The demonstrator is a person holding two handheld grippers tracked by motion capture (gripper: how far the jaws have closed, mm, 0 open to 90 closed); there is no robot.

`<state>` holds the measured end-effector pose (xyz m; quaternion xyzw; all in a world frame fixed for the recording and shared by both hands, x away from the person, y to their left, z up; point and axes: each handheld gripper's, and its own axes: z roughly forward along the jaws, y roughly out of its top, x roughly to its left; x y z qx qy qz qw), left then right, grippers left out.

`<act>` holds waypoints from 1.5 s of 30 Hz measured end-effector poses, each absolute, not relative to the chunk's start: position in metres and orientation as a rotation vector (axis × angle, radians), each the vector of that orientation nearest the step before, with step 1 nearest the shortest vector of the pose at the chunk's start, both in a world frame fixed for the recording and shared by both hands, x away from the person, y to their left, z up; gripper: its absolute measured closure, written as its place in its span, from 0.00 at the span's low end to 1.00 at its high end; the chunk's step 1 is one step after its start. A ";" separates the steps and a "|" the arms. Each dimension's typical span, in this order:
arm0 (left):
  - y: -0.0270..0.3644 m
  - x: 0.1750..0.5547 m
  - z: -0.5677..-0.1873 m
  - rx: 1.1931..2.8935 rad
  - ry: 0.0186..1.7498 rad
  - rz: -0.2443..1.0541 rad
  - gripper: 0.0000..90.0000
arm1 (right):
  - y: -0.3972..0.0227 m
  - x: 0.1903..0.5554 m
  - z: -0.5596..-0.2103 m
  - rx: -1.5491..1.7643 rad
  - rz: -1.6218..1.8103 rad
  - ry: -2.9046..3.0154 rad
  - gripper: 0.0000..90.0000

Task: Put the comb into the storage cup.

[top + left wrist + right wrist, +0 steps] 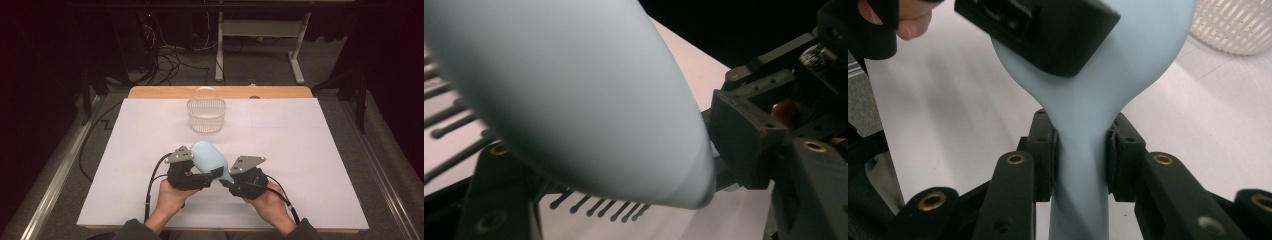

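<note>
While gripping the pale blue rubber bulb (207,154) by its narrow neck in the closed right claw (1080,150), near centre above the surface (310,150): likely a hand-over. Left claw (212,171) around the wide end, contact unclear. Next: seat that grip firmly before carrying toward the far basket (206,115).

Looks like a lab or test room, dimly lit: white-covered surface (150,150) with a wooden edge, tangled cables (165,60) on grey carpet behind it, metal legs of another desk (297,60) farther back, dark equipment racks (135,35) along the left.
</note>
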<state>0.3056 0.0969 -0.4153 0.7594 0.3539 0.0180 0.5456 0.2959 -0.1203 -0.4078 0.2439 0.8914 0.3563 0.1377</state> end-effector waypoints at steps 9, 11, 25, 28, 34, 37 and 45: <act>0.100 0.302 -0.409 1.752 0.801 0.016 0.51 | -0.118 0.297 -0.408 0.708 1.056 2.572 0.78; 0.101 0.302 -0.409 1.742 0.804 0.008 0.52 | -0.117 0.297 -0.407 0.703 1.060 2.570 0.78; 0.101 0.298 -0.400 1.781 0.788 0.020 0.55 | -0.116 0.299 -0.405 0.697 1.105 2.610 0.78; 0.100 0.298 -0.397 1.787 0.783 0.024 0.55 | -0.117 0.299 -0.405 0.703 1.119 2.616 0.77; 0.096 0.299 -0.390 1.795 0.767 0.043 0.55 | -0.124 0.302 -0.401 0.733 1.181 2.611 0.74; 0.095 0.300 -0.386 1.801 0.758 0.062 0.55 | -0.127 0.303 -0.400 0.738 1.196 2.610 0.73; 0.096 0.304 -0.380 1.802 0.770 0.084 0.55 | -0.146 0.304 -0.400 0.787 1.303 2.565 0.58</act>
